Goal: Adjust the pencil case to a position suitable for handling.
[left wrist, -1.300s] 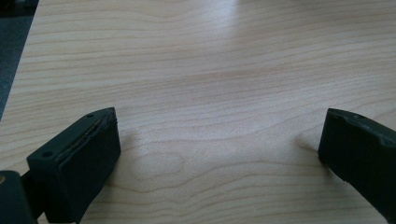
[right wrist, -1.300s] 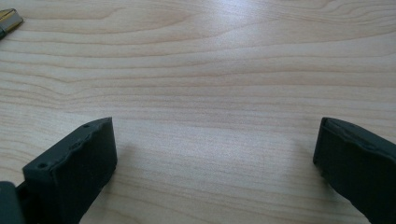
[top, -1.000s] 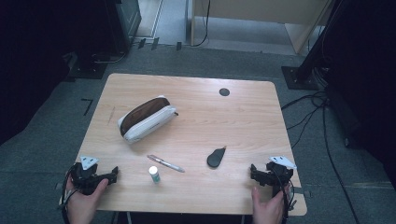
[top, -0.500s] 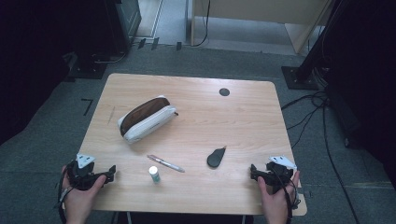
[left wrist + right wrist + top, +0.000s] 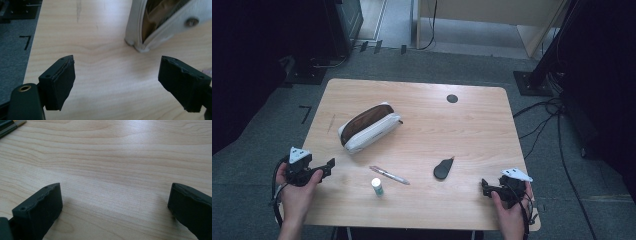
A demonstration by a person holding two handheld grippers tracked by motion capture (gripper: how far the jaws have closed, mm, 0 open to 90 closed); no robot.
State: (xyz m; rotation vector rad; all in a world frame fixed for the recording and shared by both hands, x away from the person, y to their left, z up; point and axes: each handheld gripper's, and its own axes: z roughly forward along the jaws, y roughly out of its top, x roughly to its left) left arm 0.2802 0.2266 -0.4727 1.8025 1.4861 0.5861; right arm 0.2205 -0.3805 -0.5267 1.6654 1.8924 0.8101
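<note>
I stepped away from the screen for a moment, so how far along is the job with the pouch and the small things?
Nothing looks packed yet. The pen, small bottle and dark teardrop piece lie loose beside the open pouch. The left gripper, empty, its jaws just closing a little, faces the pouch; the right gripper rests open. All the handling is left.

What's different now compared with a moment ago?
The left gripper has lifted off the table's near left edge and moved a little toward the pencil case. Its jaws have just been closing slightly, with nothing between them. The right gripper kept its place, jaws open and empty. The pencil case, pen, small bottle and dark pouch lie as before.
</note>
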